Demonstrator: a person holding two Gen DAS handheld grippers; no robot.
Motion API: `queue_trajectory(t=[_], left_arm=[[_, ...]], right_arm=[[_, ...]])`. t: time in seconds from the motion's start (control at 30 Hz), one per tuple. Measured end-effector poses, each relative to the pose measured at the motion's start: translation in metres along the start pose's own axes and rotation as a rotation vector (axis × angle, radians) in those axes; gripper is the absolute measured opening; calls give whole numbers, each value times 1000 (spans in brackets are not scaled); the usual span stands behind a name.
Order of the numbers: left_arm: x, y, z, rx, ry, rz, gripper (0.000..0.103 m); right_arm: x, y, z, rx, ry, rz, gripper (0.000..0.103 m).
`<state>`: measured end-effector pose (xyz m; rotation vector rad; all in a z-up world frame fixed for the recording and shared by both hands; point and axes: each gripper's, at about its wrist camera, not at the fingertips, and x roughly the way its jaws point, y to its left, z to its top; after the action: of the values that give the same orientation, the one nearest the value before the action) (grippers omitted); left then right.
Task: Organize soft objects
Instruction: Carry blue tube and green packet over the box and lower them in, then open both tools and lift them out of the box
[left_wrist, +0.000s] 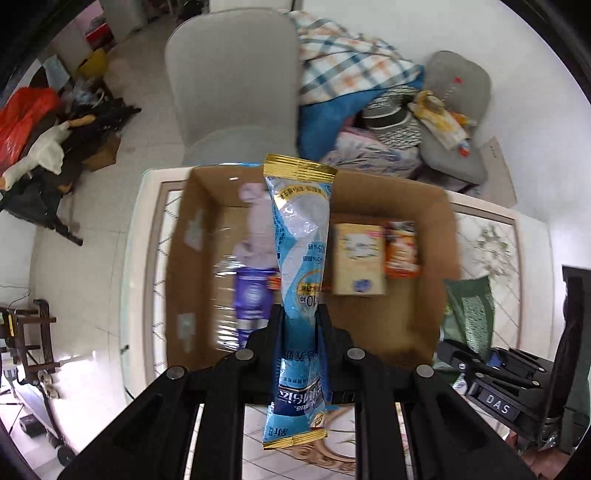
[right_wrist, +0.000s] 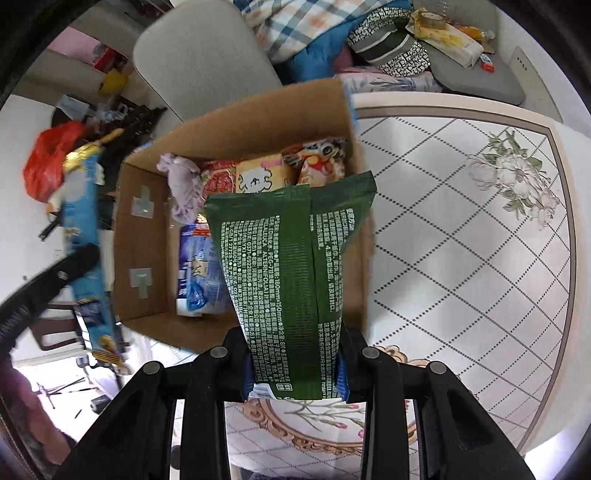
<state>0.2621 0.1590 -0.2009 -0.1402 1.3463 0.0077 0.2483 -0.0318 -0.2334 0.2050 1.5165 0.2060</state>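
Observation:
My left gripper (left_wrist: 300, 317) is shut on a long light-blue packet (left_wrist: 301, 240) with gold ends and holds it upright over the open cardboard box (left_wrist: 436, 206). My right gripper (right_wrist: 293, 332) is shut on a dark green packet (right_wrist: 291, 258) with white print, held above the box's near right wall (right_wrist: 358, 280). The blue packet (right_wrist: 83, 236) and the left gripper also show at the left of the right wrist view. The green packet (left_wrist: 471, 310) shows at the right of the left wrist view. Inside the box lie a lilac soft toy (left_wrist: 255, 225), a purple packet (left_wrist: 251, 299), a cream packet (left_wrist: 358, 254) and an orange packet (left_wrist: 400, 249).
The box stands on a white tiled table with a flower pattern (right_wrist: 461, 240). A grey chair (left_wrist: 232, 85) stands behind the table. A pile of bedding and cushions (left_wrist: 354, 74) lies at the back right. Clutter and a red bag (left_wrist: 22, 122) lie on the floor at left.

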Motion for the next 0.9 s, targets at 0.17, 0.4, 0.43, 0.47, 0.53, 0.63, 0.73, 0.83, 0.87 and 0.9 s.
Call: queue_trajectory(t=[0.17,0.4,0.43,0.47,0.53,0.63,0.73,0.83,0.87,0.9], left_arm=[[32,35,8,-19,64,20,14],[73,57,12,-34,144,42,17],[76,58,12,-30,153,46,17],[80,60,12,-30,163,55,18],[86,62,12,-36,174,94,22],[88,65,12,-48,180,88,29],[84,68,10,-59,173,79,31],[77,64,7,-50,161,83,32],[75,62,6,-44,156,85,33],[72,59,3,-39,152,86,33]], right_arm=[[35,12,12,15,33,-57,35],[74,11,25,26,61,-117,35],[75,11,24,29,62,-122,35],[79,11,25,26,67,-131,35],[83,12,26,22,80,-156,36],[87,13,28,16,80,-174,47],[82,15,27,19,61,-168,69],[73,18,24,19,52,-150,69],[71,20,24,17,50,-150,69],[69,21,23,14,49,-150,69]])
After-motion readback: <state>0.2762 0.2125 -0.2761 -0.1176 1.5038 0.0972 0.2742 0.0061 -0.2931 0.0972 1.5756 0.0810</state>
